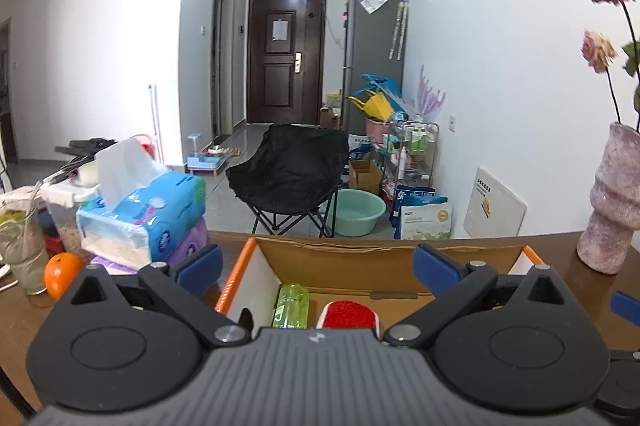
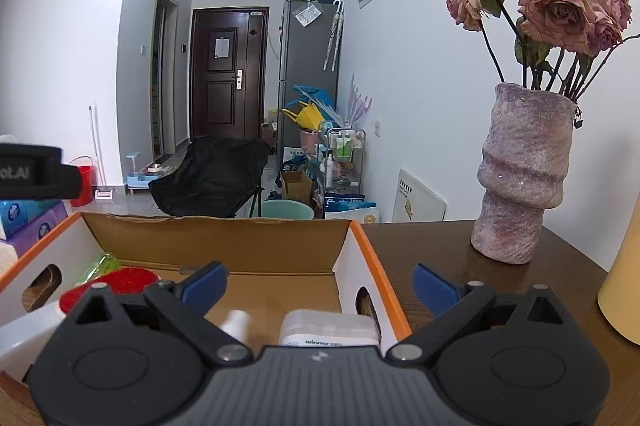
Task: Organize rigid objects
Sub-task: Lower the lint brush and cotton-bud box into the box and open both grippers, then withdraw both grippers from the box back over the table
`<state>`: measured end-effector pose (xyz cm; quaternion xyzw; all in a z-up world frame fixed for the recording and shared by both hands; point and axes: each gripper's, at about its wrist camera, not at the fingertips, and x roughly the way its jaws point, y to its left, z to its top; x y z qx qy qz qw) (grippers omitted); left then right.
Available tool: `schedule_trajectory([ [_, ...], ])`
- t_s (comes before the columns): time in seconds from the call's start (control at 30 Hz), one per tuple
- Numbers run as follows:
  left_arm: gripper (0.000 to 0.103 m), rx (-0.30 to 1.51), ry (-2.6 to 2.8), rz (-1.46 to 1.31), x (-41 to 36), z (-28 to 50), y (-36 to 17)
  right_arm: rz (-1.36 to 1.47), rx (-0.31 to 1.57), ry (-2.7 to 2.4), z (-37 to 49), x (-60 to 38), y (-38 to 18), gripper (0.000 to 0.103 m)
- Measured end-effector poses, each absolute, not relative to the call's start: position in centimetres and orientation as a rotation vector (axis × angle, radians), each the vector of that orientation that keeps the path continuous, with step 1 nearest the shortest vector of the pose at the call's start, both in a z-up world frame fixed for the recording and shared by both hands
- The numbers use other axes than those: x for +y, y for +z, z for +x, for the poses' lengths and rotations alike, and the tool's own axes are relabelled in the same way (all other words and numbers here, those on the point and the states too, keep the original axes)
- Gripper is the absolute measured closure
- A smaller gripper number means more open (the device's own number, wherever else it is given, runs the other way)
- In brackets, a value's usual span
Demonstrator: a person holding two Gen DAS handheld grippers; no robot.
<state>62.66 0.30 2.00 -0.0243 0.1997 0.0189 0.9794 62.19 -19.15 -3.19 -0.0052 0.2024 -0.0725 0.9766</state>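
Observation:
An open cardboard box point(image 1: 360, 266) with orange-edged white sides stands on the brown table. Inside it lie a green bottle point(image 1: 291, 306) and a red brush-like thing point(image 1: 351, 314). My left gripper point(image 1: 318, 264) hovers over the box's near side, open wide, nothing between its blue pads. In the right wrist view the same box point(image 2: 260, 246) also holds a white pack marked "winner" point(image 2: 330, 328) and a small white bottle point(image 2: 236, 322); the green bottle point(image 2: 100, 264) and the red brush point(image 2: 116, 284) lie at its left. My right gripper point(image 2: 320, 284) is open above the box's right end, empty.
Tissue packs point(image 1: 148, 210), an orange point(image 1: 62, 274) and a glass point(image 1: 24, 250) crowd the table's left. A pink vase point(image 2: 520, 174) of dried roses stands at the right, with a yellow object point(image 2: 624, 290) beside it. Beyond the table edge is a black folding chair point(image 1: 288, 174).

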Motion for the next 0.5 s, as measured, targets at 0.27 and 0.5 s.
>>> schedule_trajectory([
  [0.27,0.000,0.452,0.063,-0.056,1.0,63.3,1.5,-0.009,0.425,-0.149,62.5,-19.4,-3.3,0.000],
  [0.5,0.000,0.461,0.066,-0.049,0.8,62.1,1.5,-0.017,0.421,-0.150,61.6,-19.4,-3.1,0.000],
])
